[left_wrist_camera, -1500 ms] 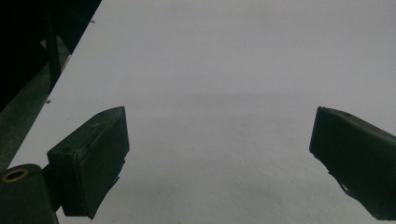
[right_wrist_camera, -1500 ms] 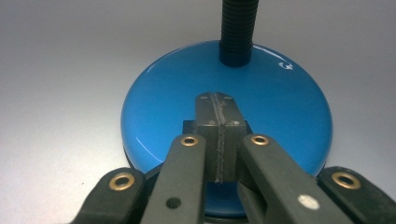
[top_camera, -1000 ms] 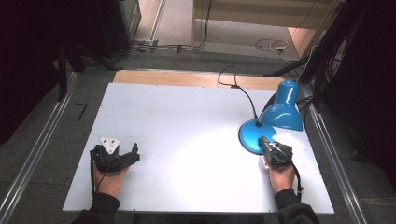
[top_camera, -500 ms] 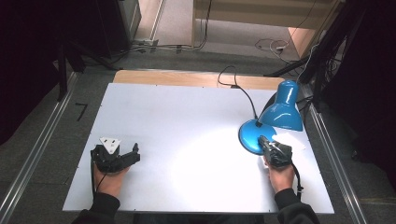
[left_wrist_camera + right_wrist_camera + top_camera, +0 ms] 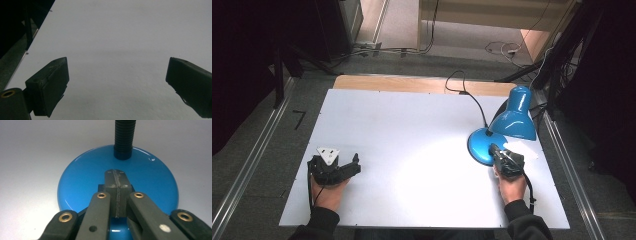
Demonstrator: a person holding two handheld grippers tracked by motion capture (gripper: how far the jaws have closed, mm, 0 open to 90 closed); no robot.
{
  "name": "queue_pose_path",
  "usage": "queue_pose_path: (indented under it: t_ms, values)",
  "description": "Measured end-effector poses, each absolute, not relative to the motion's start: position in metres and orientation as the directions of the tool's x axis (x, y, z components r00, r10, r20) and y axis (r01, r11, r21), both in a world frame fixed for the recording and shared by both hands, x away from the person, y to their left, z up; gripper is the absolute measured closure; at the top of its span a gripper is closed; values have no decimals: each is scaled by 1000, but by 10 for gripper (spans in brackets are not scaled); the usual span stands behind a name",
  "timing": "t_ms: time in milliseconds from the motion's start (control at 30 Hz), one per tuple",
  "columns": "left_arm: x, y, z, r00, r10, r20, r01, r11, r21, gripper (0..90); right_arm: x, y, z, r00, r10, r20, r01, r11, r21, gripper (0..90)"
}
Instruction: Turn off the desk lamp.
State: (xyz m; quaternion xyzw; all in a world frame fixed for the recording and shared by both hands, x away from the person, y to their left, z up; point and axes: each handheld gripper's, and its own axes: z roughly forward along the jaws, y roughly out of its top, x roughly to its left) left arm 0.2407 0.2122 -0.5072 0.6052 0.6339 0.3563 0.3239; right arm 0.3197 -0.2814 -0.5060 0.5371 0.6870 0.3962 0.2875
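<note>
We look down on a white bench lit by a blue desk lamp standing near its right edge. The lamp's round blue base sits flat on the bench, a black flexible neck rises from the far side of it, and the blue shade hangs over to the right, throwing a bright pool of light toward the middle.

Our right gripper is the one at work. Its jaws are pressed fully together with nothing between them, and the closed tip rests over the near part of the base. In the right gripper view the joined jaws point straight across the disc toward the neck, which stands directly ahead on the same line. We judge the tip to be pressing or about to press on the base, perhaps at a switch, though we cannot see one beneath it.

Our left gripper lies well apart, at the near left of the bench, pointing right. Its jaws stand wide open and hold nothing; the left gripper view has bare white bench between them.

So the lamp lies immediately in front of the right hand and far across the bench from the left hand. Any next move on the base belongs to the right.
</note>
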Motion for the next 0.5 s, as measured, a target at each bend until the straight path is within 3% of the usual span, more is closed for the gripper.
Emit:
queue_pose_path:
  t_ms: [500]
  values:
    - [241,212,-507,-55,998,15,533,17,846,56,314,-282,-504,-257,966,40,513,101,853,881]
